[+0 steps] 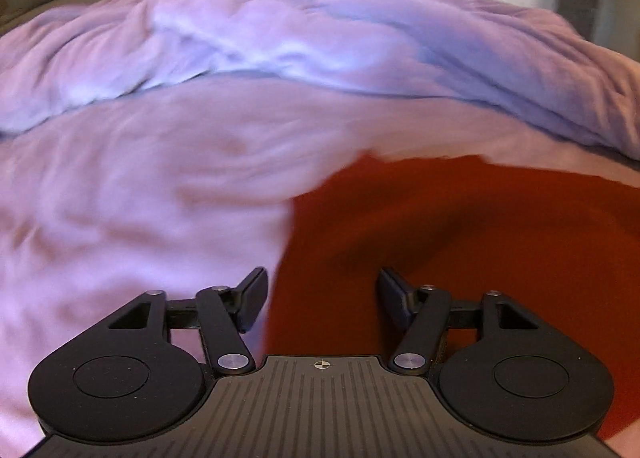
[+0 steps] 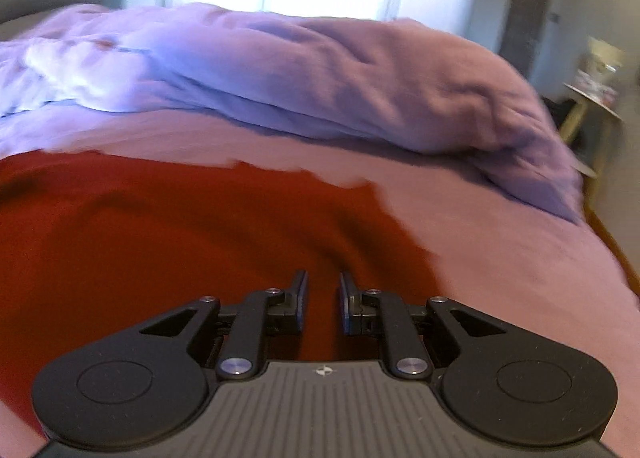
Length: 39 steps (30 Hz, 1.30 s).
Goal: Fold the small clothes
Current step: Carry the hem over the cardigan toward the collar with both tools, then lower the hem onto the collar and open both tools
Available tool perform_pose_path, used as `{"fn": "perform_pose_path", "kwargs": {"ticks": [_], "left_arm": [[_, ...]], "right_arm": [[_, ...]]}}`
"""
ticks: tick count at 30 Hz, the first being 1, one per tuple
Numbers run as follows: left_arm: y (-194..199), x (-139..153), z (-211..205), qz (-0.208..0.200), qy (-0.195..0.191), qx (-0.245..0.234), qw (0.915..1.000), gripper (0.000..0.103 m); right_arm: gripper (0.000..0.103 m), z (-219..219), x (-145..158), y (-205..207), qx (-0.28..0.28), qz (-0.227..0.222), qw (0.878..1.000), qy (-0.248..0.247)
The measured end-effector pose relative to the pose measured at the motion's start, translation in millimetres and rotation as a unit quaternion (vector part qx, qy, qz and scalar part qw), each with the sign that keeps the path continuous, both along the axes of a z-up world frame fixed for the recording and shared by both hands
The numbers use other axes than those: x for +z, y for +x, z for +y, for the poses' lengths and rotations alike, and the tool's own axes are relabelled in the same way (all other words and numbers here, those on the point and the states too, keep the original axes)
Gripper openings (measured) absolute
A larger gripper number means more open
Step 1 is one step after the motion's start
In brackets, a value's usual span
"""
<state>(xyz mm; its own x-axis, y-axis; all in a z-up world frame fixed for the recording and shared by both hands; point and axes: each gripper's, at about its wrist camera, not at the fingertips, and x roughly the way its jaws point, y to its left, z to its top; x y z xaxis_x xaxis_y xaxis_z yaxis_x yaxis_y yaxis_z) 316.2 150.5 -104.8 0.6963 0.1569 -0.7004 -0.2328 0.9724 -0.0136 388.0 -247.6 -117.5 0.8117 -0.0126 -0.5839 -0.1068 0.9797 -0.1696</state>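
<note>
Red garment [image 1: 460,225]: spread flat on pink bed sheet [image 1: 140,197]. Left gripper [image 1: 322,294]: fingers wide apart, empty, over garment's left edge. Right gripper [image 2: 323,300]: fingers narrowly parted, empty, above garment. Lilac duvet [image 2: 340,73]: bunched behind.

Bed [image 1: 140,197] w/ a pink-lilac sheet carried it all. A red garment [image 1: 460,225] lay spread flat on the sheet, nr the front edge. Behind it, a rumpled lilac duvet [image 2: 360,69] was bunched across the bed's far side.
</note>
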Motion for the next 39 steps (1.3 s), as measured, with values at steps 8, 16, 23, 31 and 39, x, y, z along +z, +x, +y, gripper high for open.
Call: {"fn": "perform_pose_path", "kwargs": {"ticks": [8,16,23,31,39], "left_arm": [[-56,10,38,0.018,-0.130,0.023,0.9911,0.071],[-79,17,25,0.037,-0.220,-0.012,0.9747,0.072],[-84,20,32,0.035,-0.274,0.002,0.9611,0.074],[-90,15,32,0.024,-0.322,-0.019,0.9464,0.074],[-68,-24,53,0.027,-0.417,0.043,0.9073,0.048]], "right_arm": [[0.018,-59,15,-54,-0.077,0.087,0.991,0.074],[0.022,-66,12,-88,-0.098,0.098,0.973,0.183],[0.034,-90,4,-97,-0.123,0.132,0.933,0.310],[0.034,-114,-23,-93,-0.146,0.131,0.869,0.455],[0.031,-109,-28,-77,-0.149,0.124,0.858,0.476]]}}
